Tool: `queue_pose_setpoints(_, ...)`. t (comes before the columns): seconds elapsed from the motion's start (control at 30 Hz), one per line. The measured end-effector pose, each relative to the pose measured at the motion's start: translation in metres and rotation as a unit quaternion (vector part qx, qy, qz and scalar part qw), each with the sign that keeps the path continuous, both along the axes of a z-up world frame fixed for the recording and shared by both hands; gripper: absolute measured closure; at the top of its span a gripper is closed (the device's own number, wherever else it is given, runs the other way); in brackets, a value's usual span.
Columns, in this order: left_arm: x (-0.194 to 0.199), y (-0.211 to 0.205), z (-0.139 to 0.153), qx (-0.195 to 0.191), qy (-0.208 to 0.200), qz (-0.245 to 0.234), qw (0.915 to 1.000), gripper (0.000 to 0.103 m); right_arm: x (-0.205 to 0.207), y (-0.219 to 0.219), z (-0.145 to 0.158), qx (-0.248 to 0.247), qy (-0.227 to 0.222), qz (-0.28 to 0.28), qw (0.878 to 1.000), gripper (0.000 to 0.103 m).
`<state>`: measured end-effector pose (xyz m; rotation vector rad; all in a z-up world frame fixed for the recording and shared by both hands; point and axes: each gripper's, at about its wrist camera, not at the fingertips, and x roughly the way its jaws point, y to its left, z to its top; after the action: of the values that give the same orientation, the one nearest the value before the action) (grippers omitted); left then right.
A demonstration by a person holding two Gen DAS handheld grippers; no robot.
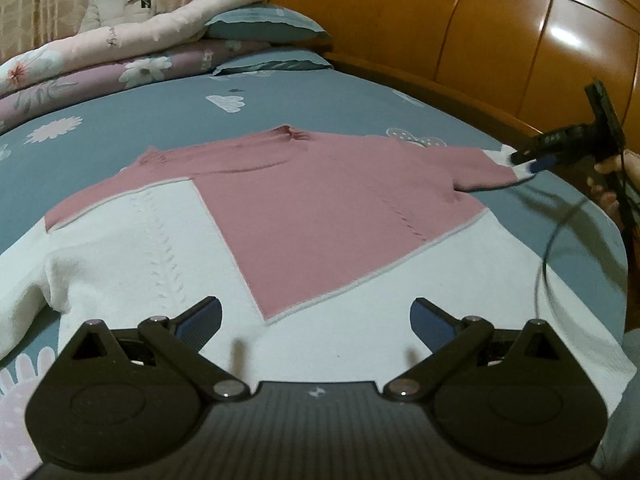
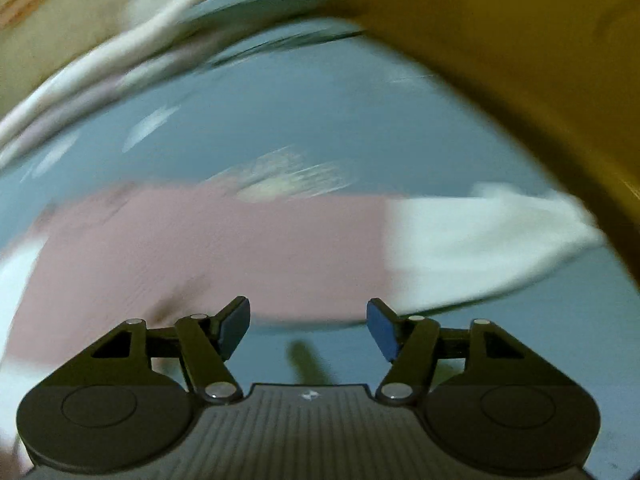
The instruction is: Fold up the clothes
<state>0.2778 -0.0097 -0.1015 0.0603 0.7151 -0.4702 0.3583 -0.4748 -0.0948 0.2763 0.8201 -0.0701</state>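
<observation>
- Sweater (image 1: 320, 208), pink top with white lower half, lies flat across the middle of the bed (image 1: 280, 100), neck toward the far edge, hem toward the near edge.
- Left sleeve (image 1: 132, 216) is already folded in over the body, its white cuff end lying across the front. Judging by that, fold one is done.
- Left gripper (image 1: 316, 320) hovers over the white hem at the near edge, jaws apart, nothing between the pads.
- Right sleeve (image 1: 472, 164) is stretched out flat toward the bed's right edge by the wooden headboard (image 1: 520, 40); its white cuff (image 2: 480, 240) is at the tip.
- Right gripper (image 1: 532, 164) sits at that cuff in the left wrist view; contact can't be confirmed from there.
- Right wrist view is heavily motion-blurred: jaws apart, pads (image 2: 380, 328) empty, sleeve lying just ahead of them, not clamped.
- Left to do, by my read: fold the right sleeve in, then fold the hem up toward the neck. Roughly a third done.
- Far left corner: stacked quilts (image 1: 100, 60) and pillows (image 1: 264, 28), plus a person (image 1: 120, 4) sitting behind them, all well clear of the sweater.
</observation>
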Motion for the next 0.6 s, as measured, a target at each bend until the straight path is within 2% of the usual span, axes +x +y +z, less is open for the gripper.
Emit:
queue_pose_setpoints(0.07,0.002,0.001,-0.001,0.001,0.001,0.004,1.0,0.003,-0.001,-0.053,-0.007,0.047,-0.014,-0.093,0.994,0.04)
queue_pose_setpoints(0.1,0.002,0.001,-0.002,0.002,0.001,0.005,1.0,0.003,-0.001,-0.079,-0.011,0.07,-0.021,-0.137,0.988,0.044)
queue_pose_setpoints(0.17,0.003,0.001,-0.003,0.003,0.001,0.007,1.0,0.003,-0.003,-0.113,-0.026,0.111,-0.031,-0.199,0.973,0.046)
queue_pose_setpoints(0.2,0.004,0.002,-0.004,0.003,0.003,0.008,1.0,0.003,-0.003,-0.129,-0.034,0.131,-0.037,-0.226,0.965,0.046)
queue_pose_setpoints(0.3,0.005,0.001,-0.008,0.005,0.009,0.009,0.9999,0.003,0.002,-0.153,-0.047,0.177,-0.066,-0.25,0.95,0.046)
queue_pose_setpoints(0.37,0.006,0.0,-0.01,0.007,0.011,0.009,0.9999,0.003,0.012,-0.154,-0.047,0.159,-0.063,-0.253,0.952,0.049)
queue_pose_setpoints(0.43,0.006,-0.001,-0.012,0.012,0.013,0.009,0.9998,0.003,0.021,-0.152,-0.046,0.118,-0.046,-0.256,0.958,0.073)
queue_pose_setpoints(0.47,0.006,-0.002,-0.012,0.015,0.011,0.008,0.9998,0.003,0.021,-0.148,-0.043,0.096,-0.038,-0.258,0.961,0.091)
queue_pose_setpoints(0.5,0.005,-0.002,-0.012,0.017,0.01,0.008,0.9998,0.003,0.02,-0.145,-0.04,0.077,-0.032,-0.261,0.962,0.092)
queue_pose_setpoints(0.6,0.003,-0.001,-0.008,0.013,0.005,0.006,0.9999,0.003,0.005,-0.139,-0.028,0.056,-0.056,-0.262,0.962,0.093)
